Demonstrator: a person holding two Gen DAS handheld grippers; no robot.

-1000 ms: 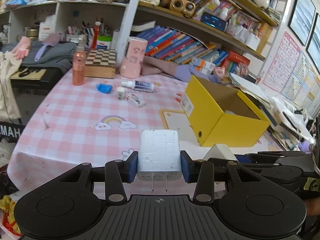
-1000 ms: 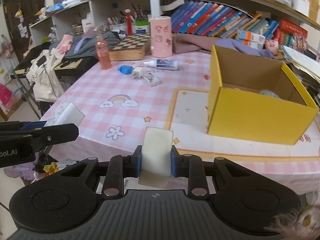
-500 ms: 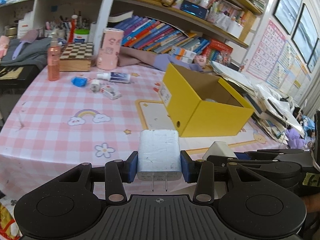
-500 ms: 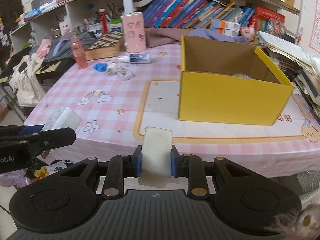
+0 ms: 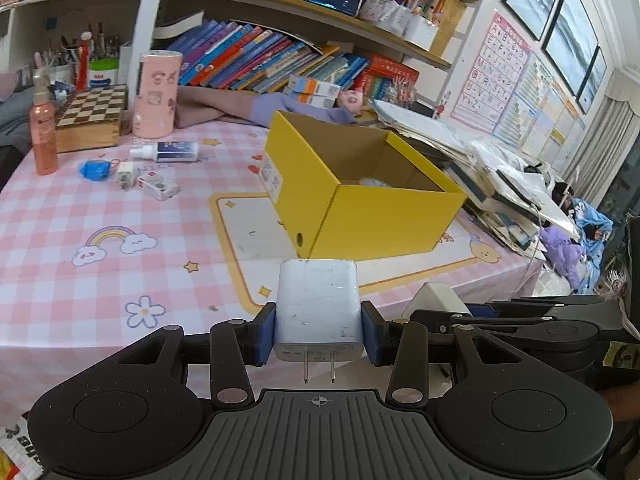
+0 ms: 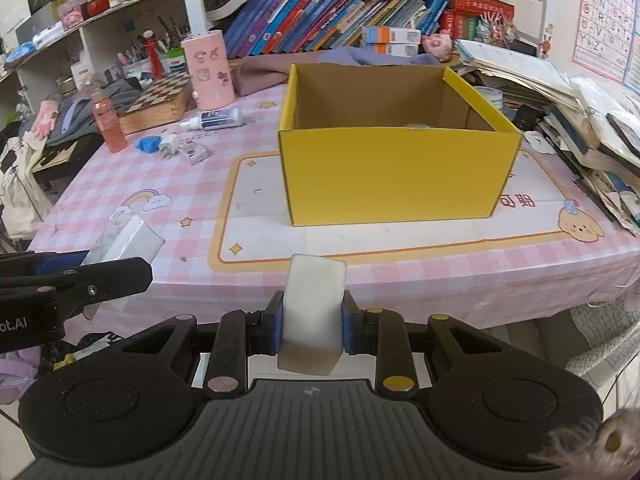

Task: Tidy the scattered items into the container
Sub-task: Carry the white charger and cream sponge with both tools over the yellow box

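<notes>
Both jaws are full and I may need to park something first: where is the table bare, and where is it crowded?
Bare: the cream mat in front of the yellow box, and the checked cloth around the rainbow print. Crowded: the far left, around the spray bottle, chessboard box, tube and small plug; paper stacks right of the box.

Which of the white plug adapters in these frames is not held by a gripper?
The small white adapter lying on the tablecloth beside the blue wad. The large one sits clamped in the left gripper, and the off-white block in the right gripper.
</notes>
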